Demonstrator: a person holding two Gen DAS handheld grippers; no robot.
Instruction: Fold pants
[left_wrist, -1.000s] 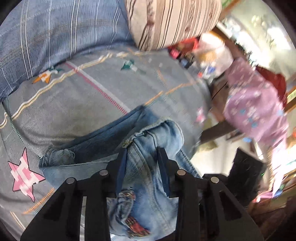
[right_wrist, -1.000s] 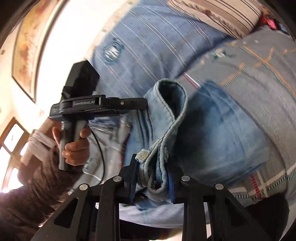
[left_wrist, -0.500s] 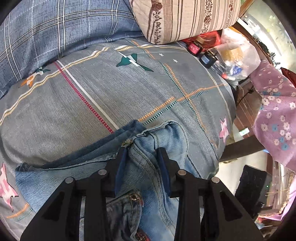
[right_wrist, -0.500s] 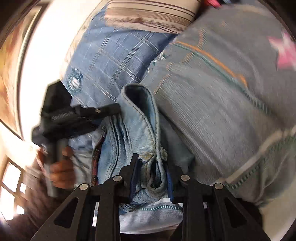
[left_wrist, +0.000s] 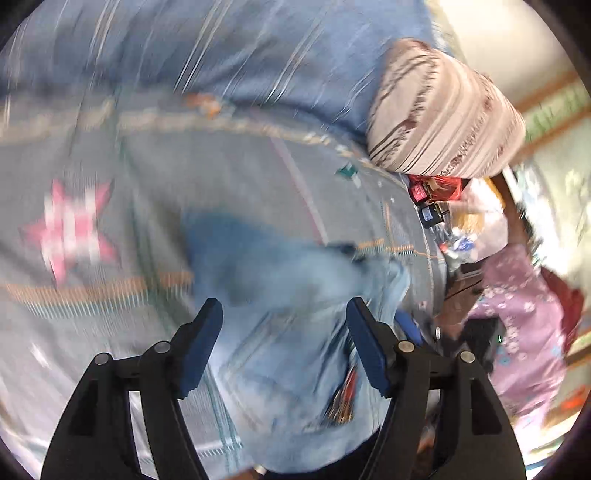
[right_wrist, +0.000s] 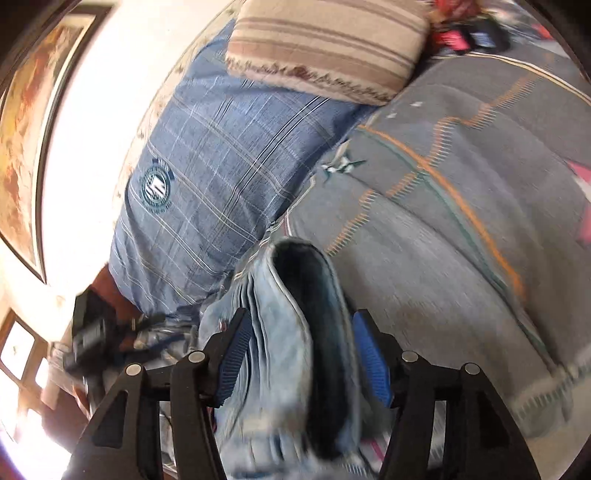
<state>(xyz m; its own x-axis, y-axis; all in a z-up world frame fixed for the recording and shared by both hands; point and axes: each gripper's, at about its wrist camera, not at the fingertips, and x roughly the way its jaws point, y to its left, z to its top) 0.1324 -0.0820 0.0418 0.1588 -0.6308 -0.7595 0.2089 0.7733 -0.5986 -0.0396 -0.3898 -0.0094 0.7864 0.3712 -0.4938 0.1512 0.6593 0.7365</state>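
Light blue jeans lie bunched on the grey patterned bedspread, blurred in the left wrist view. My left gripper hangs just above them, jaws spread and opening, pads clear of the denim. In the right wrist view the jeans stand up as a folded loop of waistband between the fingers of my right gripper. Its jaws are opening, and the blue pads sit beside the cloth without pinching it.
A blue plaid pillow and a striped beige pillow lie at the head of the bed. Red and dark small items and a purple flowered cloth crowd the bed's right side. The left tool's black body is at the left.
Both grippers have let go of the jeans and their jaws have spread. The left one swung and rolled sharply, leaving its view blurred. The jeans have dropped onto the bed.
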